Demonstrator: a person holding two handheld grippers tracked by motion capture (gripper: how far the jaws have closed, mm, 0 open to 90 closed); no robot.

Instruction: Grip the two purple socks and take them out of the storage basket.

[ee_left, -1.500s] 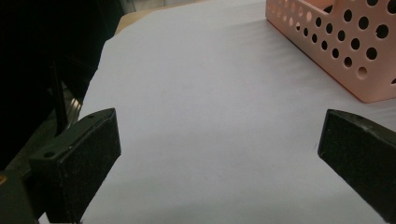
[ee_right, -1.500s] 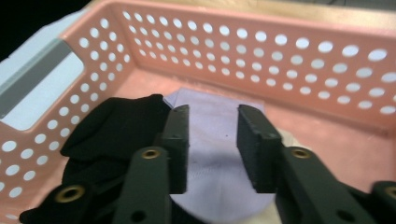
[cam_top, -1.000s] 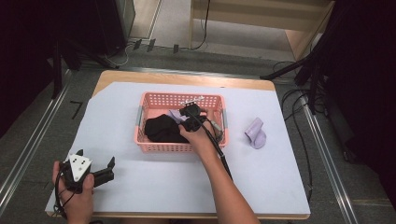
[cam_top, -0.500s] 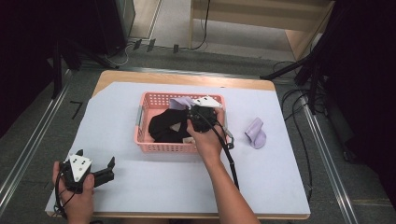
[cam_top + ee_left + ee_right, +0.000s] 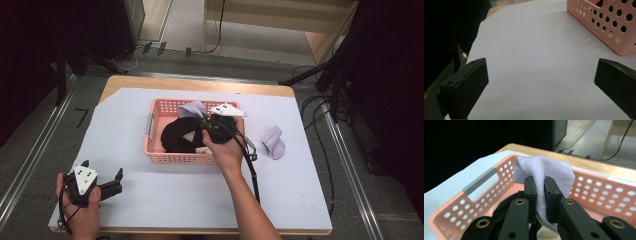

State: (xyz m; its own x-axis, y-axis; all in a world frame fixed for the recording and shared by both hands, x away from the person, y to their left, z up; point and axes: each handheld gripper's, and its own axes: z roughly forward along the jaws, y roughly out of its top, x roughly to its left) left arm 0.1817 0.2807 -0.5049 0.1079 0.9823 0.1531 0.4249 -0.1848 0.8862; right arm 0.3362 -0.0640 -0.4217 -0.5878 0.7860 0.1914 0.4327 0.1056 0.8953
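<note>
Over the pink basket (image 5: 150, 136), my right gripper (image 5: 199, 117) is shut on a lavender sock (image 5: 192, 108). In the right gripper view the sock (image 5: 554, 170) is pinched between the two black jaws of the right gripper (image 5: 540, 192) and hangs above the basket (image 5: 481, 195). The jaws have just eased open slightly, with the sock still between them. Dark clothing (image 5: 175, 137) lies in the basket. A second lavender sock (image 5: 274, 142) rests on the table to the right of the basket. My left gripper (image 5: 119, 181) sits open at the front left, holding nothing (image 5: 541, 75).
A pale sheet (image 5: 175, 200) covers the table top. In the left gripper view the basket's corner (image 5: 609, 30) stands at the far right. Small white pieces (image 5: 190, 136) lie on the dark clothing. Cables and dark stands surround the table.
My right gripper has risen out of the basket and shifted right, lifting the lavender sock clear of the dark clothing. The left gripper has stayed put.
</note>
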